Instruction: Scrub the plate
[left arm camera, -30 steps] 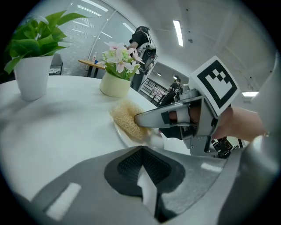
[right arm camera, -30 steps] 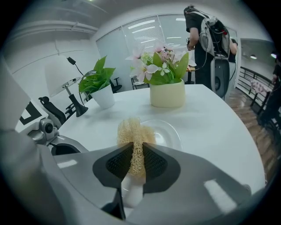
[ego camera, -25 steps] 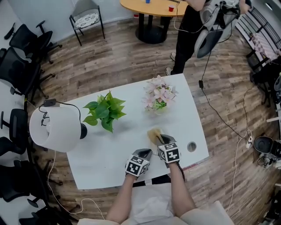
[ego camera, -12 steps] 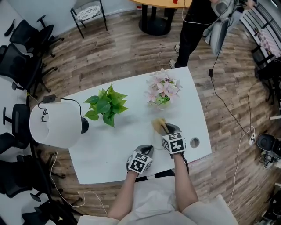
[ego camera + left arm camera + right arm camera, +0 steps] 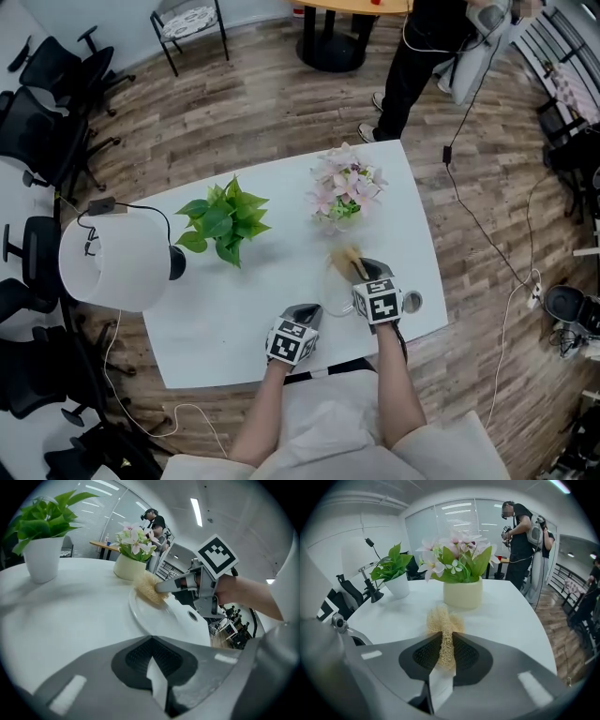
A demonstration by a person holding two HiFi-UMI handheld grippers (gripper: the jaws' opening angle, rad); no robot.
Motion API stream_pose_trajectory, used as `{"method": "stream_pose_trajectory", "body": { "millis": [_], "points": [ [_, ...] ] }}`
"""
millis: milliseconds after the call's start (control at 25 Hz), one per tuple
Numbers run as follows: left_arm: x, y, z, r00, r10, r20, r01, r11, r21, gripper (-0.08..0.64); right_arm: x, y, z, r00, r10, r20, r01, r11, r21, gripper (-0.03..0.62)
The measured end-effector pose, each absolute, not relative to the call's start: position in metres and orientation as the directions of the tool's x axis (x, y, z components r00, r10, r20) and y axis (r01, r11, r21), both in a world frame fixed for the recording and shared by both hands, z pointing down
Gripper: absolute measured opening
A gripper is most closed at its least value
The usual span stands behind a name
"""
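Between the fingers of the right gripper point(image 5: 443, 637) sits a straw-coloured loofah scrubber point(image 5: 444, 620) — the jaws are clamped tight on it, and its frayed end bulges out past the fingertips. Just beyond those fingertips stands a cream flower pot point(image 5: 463, 592) with pink blooms. Farther off to their left is a green plant point(image 5: 396, 581) in a white pot.

In the left gripper view, the scrubber rests on the far part of the white plate point(image 5: 159, 618). The plate lies flat on the white table point(image 5: 70, 606), just ahead of the fingers of the left gripper point(image 5: 150, 641). That gripper's jaws are drawn fully together, with nothing seen between them. The plate's near rim passes out of sight behind their tips, so whether they touch it cannot be told.

In the head view the two grippers lie side by side — the right one's fingers reach farther forward, towards the flower pot.
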State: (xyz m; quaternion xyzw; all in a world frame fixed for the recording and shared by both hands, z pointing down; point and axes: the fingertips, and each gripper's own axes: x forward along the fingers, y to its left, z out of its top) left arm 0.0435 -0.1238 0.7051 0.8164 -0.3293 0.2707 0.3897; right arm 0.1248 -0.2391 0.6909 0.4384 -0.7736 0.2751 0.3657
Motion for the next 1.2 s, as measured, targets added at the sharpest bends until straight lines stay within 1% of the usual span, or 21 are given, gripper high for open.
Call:
{"method": "stream_pose_trajectory", "body": {
  "millis": [120,360,680,1200],
  "points": [
    [0.042,-0.124,0.706,0.632,-0.33,0.701,-0.752,-0.478,0.454,0.001,0.129,-0.229,0.693,-0.346,-0.471,0.811,-0.879,0.465,-0.105,0.087],
    [0.039,-0.127,0.702,0.662,-0.339,0.668,-0.739,-0.442,0.508,0.001,0.131,-0.216,0.694,-0.345,-0.469,0.813,-0.882,0.459,-0.109,0.086],
    [0.039,-0.126,0.702,0.662,-0.333,0.671,-0.736,-0.454,0.502,0.001,0.129,-0.203,0.695,-0.347,-0.471,0.811,-0.888,0.443,-0.123,0.086],
    [0.035,-0.131,0.701,0.67,-0.349,0.655,-0.737,-0.42,0.53,0.001,0.127,-0.179,0.698,-0.34,-0.486,0.805,-0.909,0.39,-0.149,0.086]
  ]
}}
